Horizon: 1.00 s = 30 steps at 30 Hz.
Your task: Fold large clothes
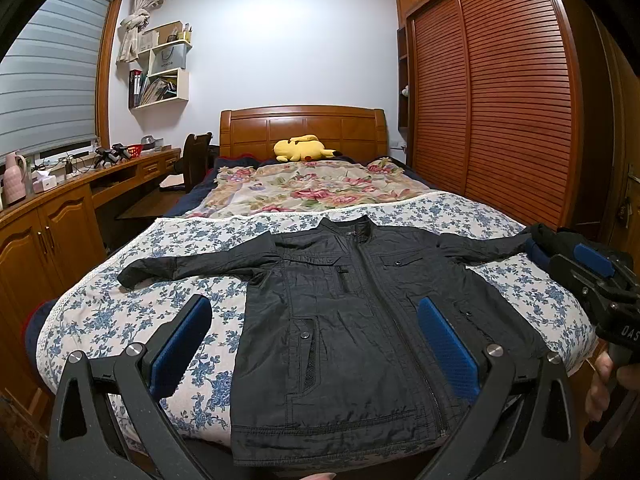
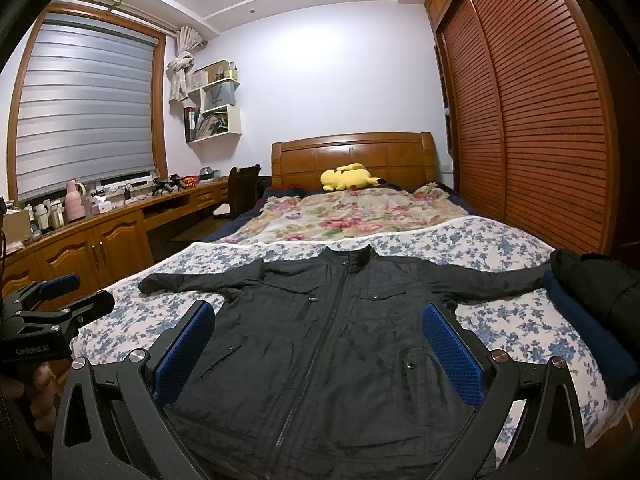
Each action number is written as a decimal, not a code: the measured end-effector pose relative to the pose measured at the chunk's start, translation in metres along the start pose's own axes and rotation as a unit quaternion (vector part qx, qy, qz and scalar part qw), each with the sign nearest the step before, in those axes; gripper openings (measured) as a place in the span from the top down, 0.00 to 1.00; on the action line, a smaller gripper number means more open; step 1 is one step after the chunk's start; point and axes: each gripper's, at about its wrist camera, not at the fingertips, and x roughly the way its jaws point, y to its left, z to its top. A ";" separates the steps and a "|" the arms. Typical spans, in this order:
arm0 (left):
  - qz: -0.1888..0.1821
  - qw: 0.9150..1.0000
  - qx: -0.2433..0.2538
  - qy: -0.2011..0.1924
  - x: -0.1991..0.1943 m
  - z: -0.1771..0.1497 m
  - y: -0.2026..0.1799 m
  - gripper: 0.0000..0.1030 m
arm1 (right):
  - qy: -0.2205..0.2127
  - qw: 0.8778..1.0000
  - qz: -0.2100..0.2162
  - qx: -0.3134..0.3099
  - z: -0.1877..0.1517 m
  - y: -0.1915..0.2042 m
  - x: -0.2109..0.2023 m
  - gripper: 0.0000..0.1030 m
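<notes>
On the blue-flowered white bedspread [image 2: 500,248], the black zipped jacket with snap pockets [image 2: 320,340] lies flat, front up, sleeves spread. The left gripper [image 1: 316,336] and right gripper [image 2: 320,344] hover near its hem, jaws wide and empty. The thin, slick-looking fabric could slip or bunch in a shallow pinch, and the right sleeve could drag the folded dark clothes [image 2: 588,300] it touches.

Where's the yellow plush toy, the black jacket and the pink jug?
yellow plush toy [image 1: 300,148], left wrist view, its body.
black jacket [image 2: 320,344], right wrist view, by the front zip.
pink jug [image 1: 14,180], left wrist view, its side.
</notes>
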 end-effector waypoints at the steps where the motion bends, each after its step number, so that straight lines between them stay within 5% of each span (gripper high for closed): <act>1: 0.000 1.000 0.000 0.000 0.000 0.000 0.000 0.00 | 0.001 1.000 0.000 -0.001 0.000 0.000 0.000 0.00; 30: 0.060 0.996 -0.043 0.050 0.043 -0.035 0.080 0.00 | 0.057 0.997 0.053 -0.015 -0.002 0.012 0.078 0.00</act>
